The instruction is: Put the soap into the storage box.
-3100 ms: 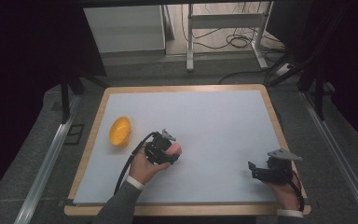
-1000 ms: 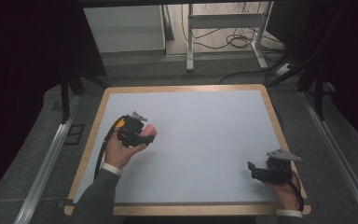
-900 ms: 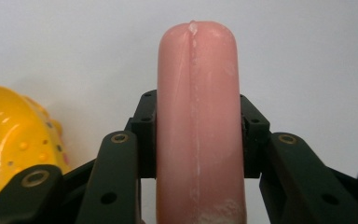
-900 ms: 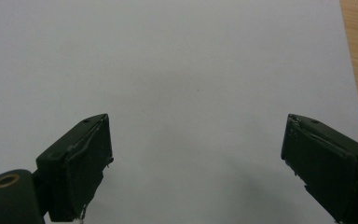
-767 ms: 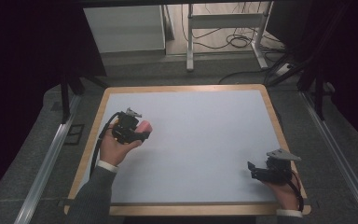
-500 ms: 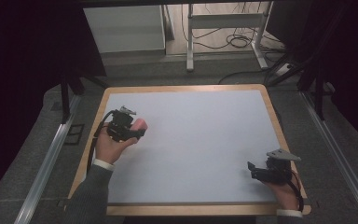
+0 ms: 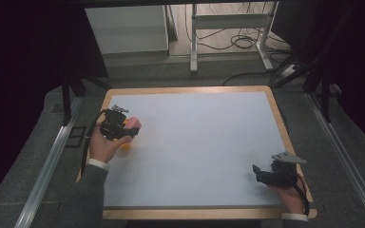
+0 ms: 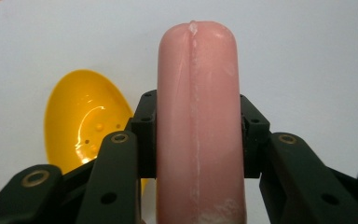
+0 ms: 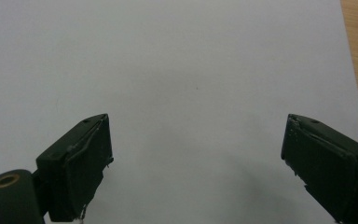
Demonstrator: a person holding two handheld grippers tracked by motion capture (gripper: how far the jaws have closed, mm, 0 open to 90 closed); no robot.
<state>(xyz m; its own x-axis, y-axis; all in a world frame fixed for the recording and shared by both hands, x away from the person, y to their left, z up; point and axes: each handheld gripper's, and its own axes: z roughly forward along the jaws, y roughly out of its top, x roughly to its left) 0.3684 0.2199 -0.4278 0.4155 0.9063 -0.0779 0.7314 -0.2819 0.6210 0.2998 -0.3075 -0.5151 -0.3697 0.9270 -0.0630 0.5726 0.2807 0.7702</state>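
Left hand-held gripper, now leftward, clamped on pink sausage (yellow bowl beneath).

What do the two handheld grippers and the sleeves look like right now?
Both are black. The left gripper has linked jaw arms with brass-coloured pivot rings and trails a black cable. The right gripper has flat, worn jaw pads, a grey three-cornered plate on top and a reddish cable. The sleeves are grey with white cuffs.

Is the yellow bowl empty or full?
Empty. The left gripper view shows the bowl with a bare, shiny inside; the sausage is held in the left tongs, not in it.
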